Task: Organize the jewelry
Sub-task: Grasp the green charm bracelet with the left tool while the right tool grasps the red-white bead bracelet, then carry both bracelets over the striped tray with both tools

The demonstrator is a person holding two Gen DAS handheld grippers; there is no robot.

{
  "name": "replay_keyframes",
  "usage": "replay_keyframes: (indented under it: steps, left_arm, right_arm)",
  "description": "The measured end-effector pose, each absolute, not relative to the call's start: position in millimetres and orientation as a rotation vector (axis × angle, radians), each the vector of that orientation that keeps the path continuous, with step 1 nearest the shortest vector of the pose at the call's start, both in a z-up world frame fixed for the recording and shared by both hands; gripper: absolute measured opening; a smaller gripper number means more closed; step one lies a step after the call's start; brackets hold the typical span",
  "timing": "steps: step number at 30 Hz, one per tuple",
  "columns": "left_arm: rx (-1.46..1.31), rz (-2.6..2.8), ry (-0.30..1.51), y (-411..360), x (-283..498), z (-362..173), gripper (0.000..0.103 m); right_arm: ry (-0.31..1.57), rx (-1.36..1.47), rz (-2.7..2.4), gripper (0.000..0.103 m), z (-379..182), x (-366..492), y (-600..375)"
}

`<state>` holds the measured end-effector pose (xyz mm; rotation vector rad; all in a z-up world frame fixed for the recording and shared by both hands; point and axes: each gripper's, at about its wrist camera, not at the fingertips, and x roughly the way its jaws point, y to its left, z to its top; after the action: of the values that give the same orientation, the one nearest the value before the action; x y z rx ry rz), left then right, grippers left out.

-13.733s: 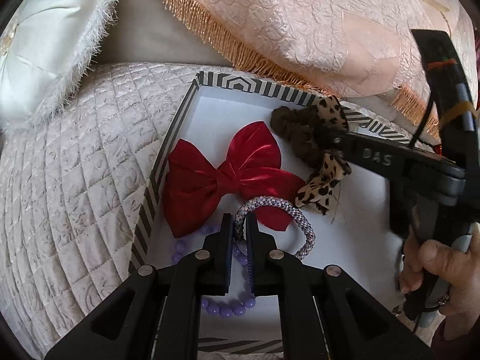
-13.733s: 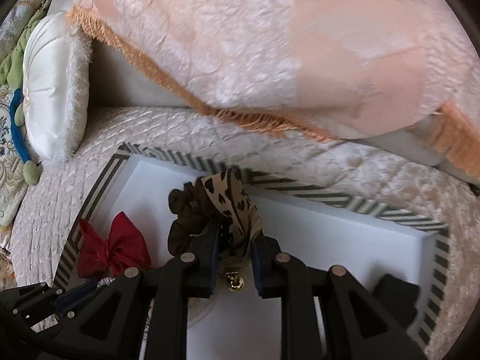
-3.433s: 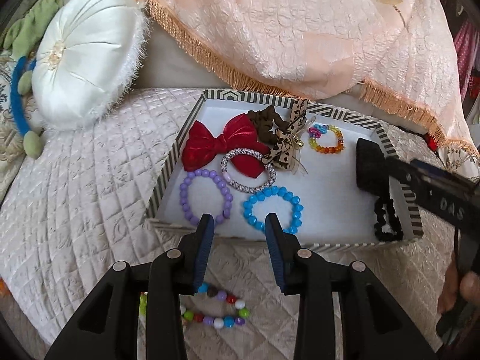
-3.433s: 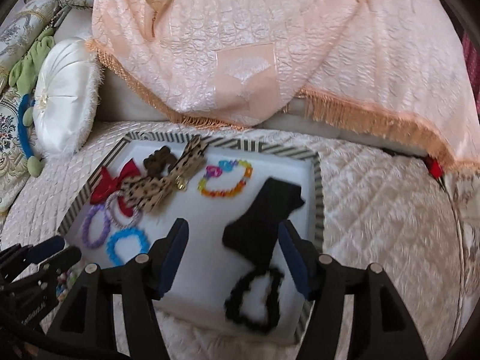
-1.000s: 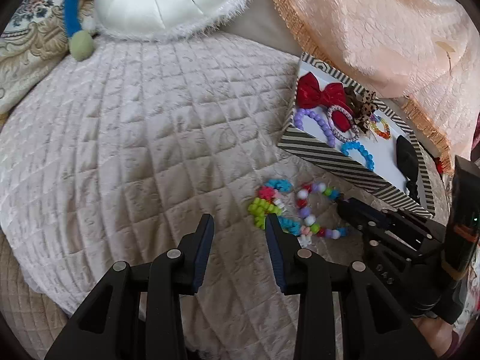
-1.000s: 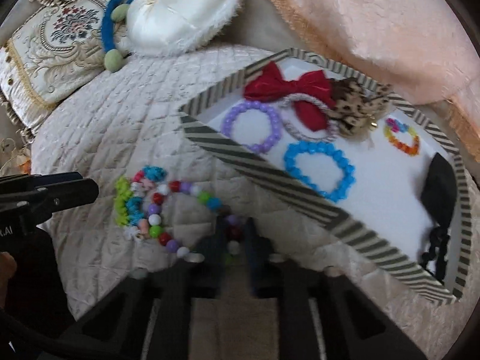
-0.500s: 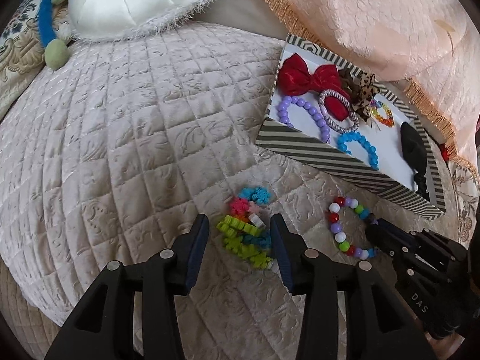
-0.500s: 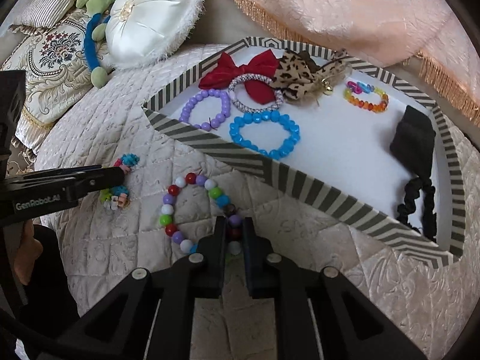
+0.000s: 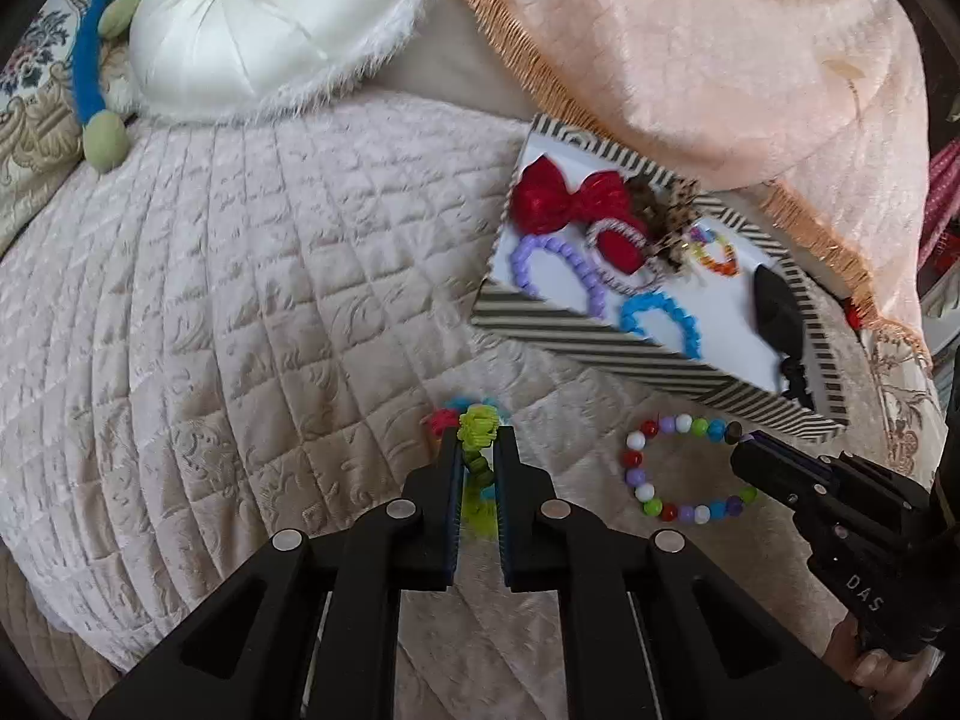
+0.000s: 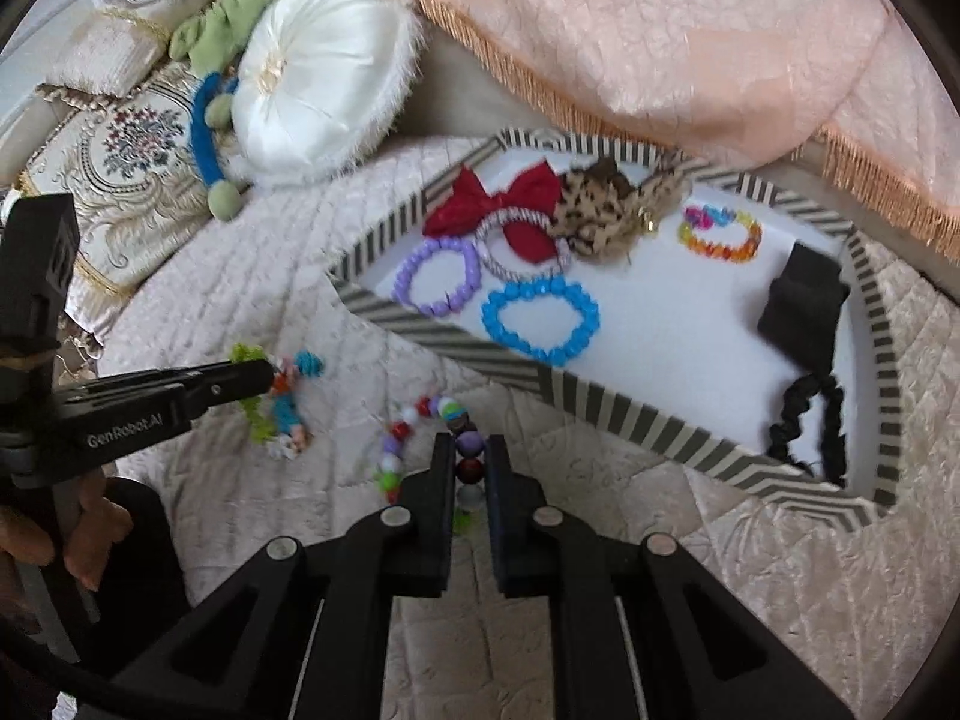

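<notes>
A striped tray (image 9: 600, 341) (image 10: 600, 399) on the quilted bed holds a red bow (image 9: 567, 199), purple (image 10: 437, 276) and blue (image 10: 540, 319) bead bracelets, a leopard scrunchie (image 10: 606, 213), a rainbow bracelet (image 10: 719, 234) and black hair ties (image 10: 804, 300). My left gripper (image 9: 477, 435) is shut on a green, pink and blue flower-bead bracelet (image 9: 475, 423) (image 10: 282, 396) in front of the tray. My right gripper (image 10: 467, 444) (image 9: 750, 450) is shut on a multicolour round-bead bracelet (image 10: 420, 438) (image 9: 672, 468) lying on the quilt.
A round white cushion (image 9: 270, 24) (image 10: 324, 72), an embroidered pillow (image 10: 120, 162) and a green and blue plush toy (image 9: 102, 78) lie at the back left. A peach fringed cover (image 9: 690, 48) hangs behind the tray.
My left gripper has closed on the flower-bead bracelet. My right gripper still grips the round-bead bracelet, which now looks bunched and lifted at one side.
</notes>
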<state>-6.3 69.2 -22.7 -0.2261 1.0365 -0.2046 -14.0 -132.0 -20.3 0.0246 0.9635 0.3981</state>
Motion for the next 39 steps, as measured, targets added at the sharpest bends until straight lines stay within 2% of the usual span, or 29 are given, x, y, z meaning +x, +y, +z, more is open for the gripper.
replay_keyframes:
  steps: [13,39]
  left_arm:
    - [-0.173,-0.229,0.946,54.6,-22.8,28.3,0.0]
    - [-0.069,-0.324,0.912,-14.8,-0.8,66.5,0.0]
  right_arm:
    - [0.866,0.061,0.374,0.009,32.5,-38.6,-159.0]
    - [0.801,0.122,0.231,0.009,66.3,-44.4,-246.6]
